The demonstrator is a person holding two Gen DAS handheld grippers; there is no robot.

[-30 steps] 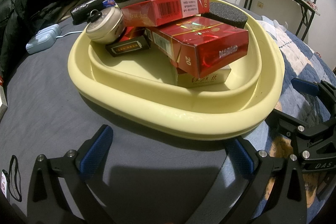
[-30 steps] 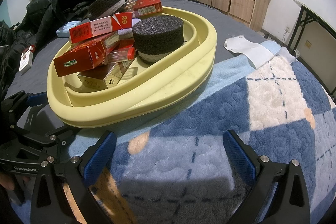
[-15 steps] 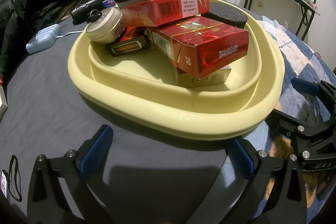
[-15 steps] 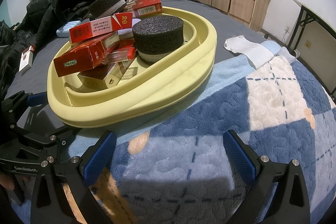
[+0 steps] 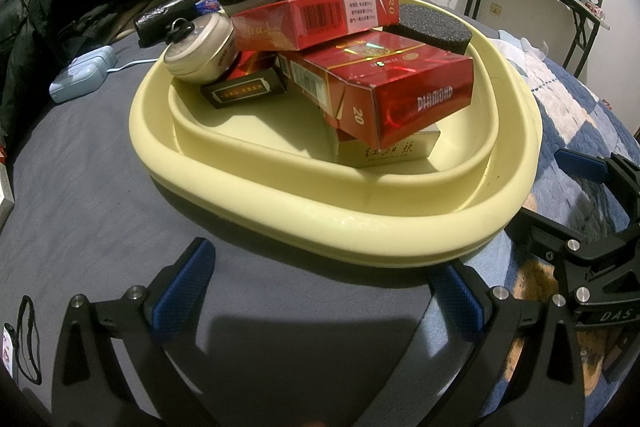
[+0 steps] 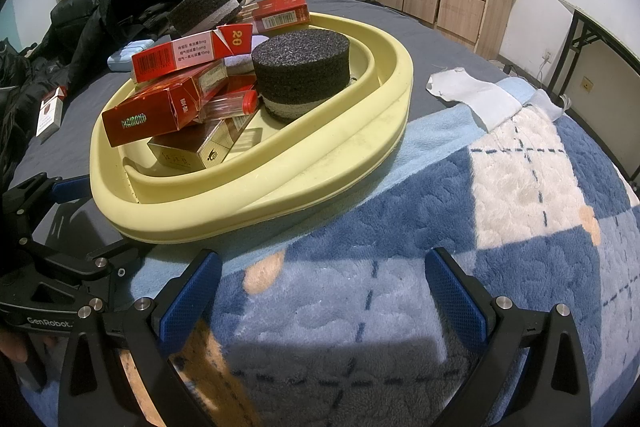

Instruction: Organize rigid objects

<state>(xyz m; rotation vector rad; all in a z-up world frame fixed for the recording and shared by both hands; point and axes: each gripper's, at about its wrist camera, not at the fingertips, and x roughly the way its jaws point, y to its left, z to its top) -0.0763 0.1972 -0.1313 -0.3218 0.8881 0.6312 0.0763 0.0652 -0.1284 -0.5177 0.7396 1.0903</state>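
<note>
"diamond" carton [image 5: 404,95], "20" pack [image 5: 316,21], yellow tray [image 5: 360,223]

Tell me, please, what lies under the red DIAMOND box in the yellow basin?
The DIAMOND box rests on a cream and gold cigarette pack in the yellow basin. Anything beneath that pack is hidden.

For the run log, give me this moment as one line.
left tongs: open, empty | right tongs: open, empty | yellow basin: piled with cigarette boxes, sponges
</note>
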